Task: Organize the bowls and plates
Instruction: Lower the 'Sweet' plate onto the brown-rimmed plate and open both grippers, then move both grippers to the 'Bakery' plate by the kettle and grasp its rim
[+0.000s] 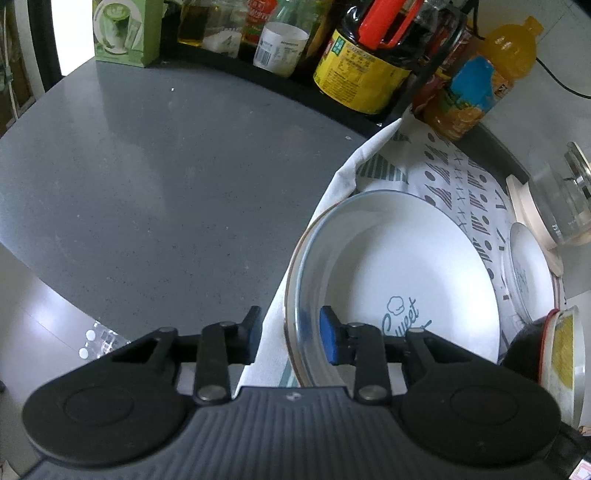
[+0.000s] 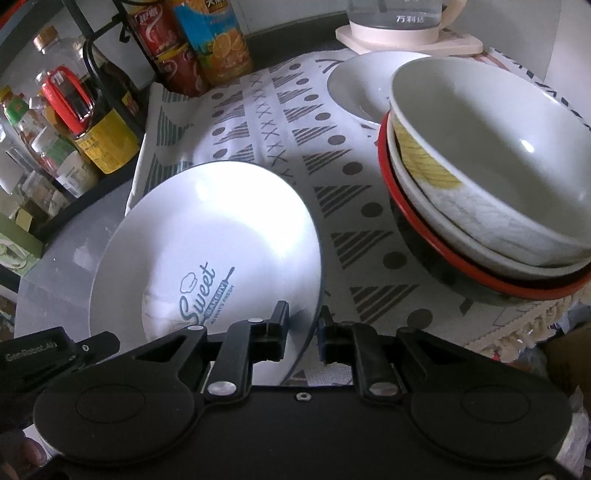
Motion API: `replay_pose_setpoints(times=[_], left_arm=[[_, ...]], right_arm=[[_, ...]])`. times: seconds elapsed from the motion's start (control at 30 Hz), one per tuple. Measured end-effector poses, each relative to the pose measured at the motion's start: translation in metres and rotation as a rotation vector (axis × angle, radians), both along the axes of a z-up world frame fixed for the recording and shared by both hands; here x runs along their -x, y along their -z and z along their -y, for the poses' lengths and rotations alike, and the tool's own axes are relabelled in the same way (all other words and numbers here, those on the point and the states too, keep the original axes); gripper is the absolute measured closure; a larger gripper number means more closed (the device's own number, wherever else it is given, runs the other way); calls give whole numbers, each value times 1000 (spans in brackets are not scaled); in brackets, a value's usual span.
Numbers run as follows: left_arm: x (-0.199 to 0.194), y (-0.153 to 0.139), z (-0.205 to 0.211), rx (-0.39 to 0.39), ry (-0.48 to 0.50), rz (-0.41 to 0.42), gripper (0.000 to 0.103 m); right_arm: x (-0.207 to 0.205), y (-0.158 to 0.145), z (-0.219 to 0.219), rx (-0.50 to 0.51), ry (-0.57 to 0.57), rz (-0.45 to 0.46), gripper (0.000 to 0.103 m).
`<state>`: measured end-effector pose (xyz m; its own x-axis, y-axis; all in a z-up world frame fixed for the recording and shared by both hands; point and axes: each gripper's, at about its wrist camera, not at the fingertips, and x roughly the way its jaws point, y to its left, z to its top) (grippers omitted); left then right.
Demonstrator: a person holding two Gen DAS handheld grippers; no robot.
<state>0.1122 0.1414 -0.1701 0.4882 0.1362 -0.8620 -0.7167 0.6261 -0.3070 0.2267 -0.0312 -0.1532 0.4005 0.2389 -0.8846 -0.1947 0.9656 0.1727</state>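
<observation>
A large white "Sweet Bakery" plate (image 1: 399,266) (image 2: 221,236) lies on a patterned cloth (image 2: 295,147). My left gripper (image 1: 291,332) is open, its jaws on either side of the plate's left rim, apart from it. My right gripper (image 2: 303,332) is open with the plate's right rim between its jaws. A small white plate (image 2: 362,88) (image 1: 528,273) lies at the back of the cloth. A stack of bowls (image 2: 491,166), white with yellow pattern on a red-rimmed black one, stands at the right; its edge shows in the left wrist view (image 1: 561,354).
A grey counter (image 1: 147,184) spreads left of the cloth. A black rack with sauce bottles (image 1: 369,55) and an orange juice bottle (image 1: 480,81) lines the back. A glass kettle on a cream base (image 2: 399,26) stands behind the small plate.
</observation>
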Motion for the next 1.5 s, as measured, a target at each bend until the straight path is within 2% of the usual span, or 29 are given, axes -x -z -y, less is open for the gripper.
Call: replay_pose_setpoints(times=[0.13, 0.27, 0.43, 0.47, 0.5, 0.6, 0.67, 0.77, 0.83, 0.9, 1.03, 1.1, 1.23, 1.3, 1.4, 1.5], left_arm=[[-1, 3, -3, 30, 7, 31, 87], [-2, 3, -7, 50, -8, 23, 88], [-3, -4, -14, 70, -33, -4, 83], [-3, -7, -15, 65, -34, -4, 82], [-3, -10, -15, 60, -33, -4, 80], [-6, -19, -15, 46, -35, -9, 66], [-9, -26, -14, 23, -37, -8, 52], [-17, -36, -13, -4, -28, 8, 40], [-22, -41, -14, -8, -31, 12, 37], [-26, -44, -15, -14, -37, 15, 36], [-38, -50, -14, -20, -15, 20, 36], [-45, -53, -13, -34, 0, 13, 36], [-59, -57, -13, -53, 23, 10, 35], [-69, -59, -13, -61, 32, 5, 31], [-84, -63, -12, -81, 49, 20, 23], [-104, -67, -9, -86, 76, 28, 20]], right_arm=[[-4, 1, -5, 18, -22, 2, 86], [-9, 0, -9, 33, -40, -13, 85], [-14, -5, -7, 66, -24, -39, 73], [-16, -7, -7, 66, -25, -52, 63], [-18, -9, -7, 69, -25, -70, 51], [-20, -20, -6, 66, -18, -67, 43], [-23, -26, -9, 55, -40, -79, 40], [-26, -34, -14, 29, -50, -71, 34], [-31, -40, -18, 7, -51, -66, 32], [-38, -47, -22, -10, -58, -50, 20], [-50, -63, -24, -20, -85, 3, 14], [-59, -68, -23, -26, -74, 15, 7], [-83, -80, -20, -50, -47, 41, 4], [-95, -87, -19, -52, -70, 62, 0], [-110, -95, -17, -39, -92, 97, 0], [-128, -99, -7, -42, -42, 101, 0]])
